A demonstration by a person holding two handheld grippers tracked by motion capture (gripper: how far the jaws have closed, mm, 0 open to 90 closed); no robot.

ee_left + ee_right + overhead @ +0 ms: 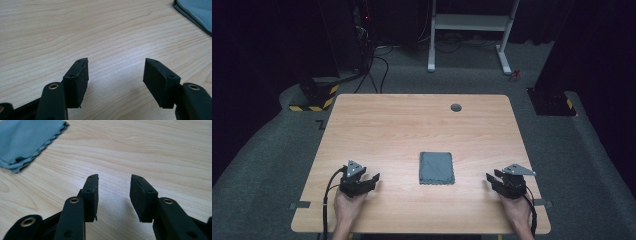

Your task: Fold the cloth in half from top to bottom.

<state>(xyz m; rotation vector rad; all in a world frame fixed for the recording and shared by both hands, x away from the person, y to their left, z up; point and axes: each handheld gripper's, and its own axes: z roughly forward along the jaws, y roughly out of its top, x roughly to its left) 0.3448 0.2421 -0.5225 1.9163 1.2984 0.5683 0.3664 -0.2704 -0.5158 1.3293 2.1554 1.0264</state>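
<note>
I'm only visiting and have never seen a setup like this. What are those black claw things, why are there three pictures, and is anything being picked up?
No robot here: a person holds a black two-jaw tool in each hand. The left hand-held gripper and right hand-held gripper rest low over the light wooden table. The high view looks down from above the person's side. The other two pictures come from small cameras riding on each tool, looking along its own jaws. Between the two tools lies a folded grey-blue cloth with a wavy edge. Both pairs of jaws stand open with bare wood between them, so nothing is held.
</note>
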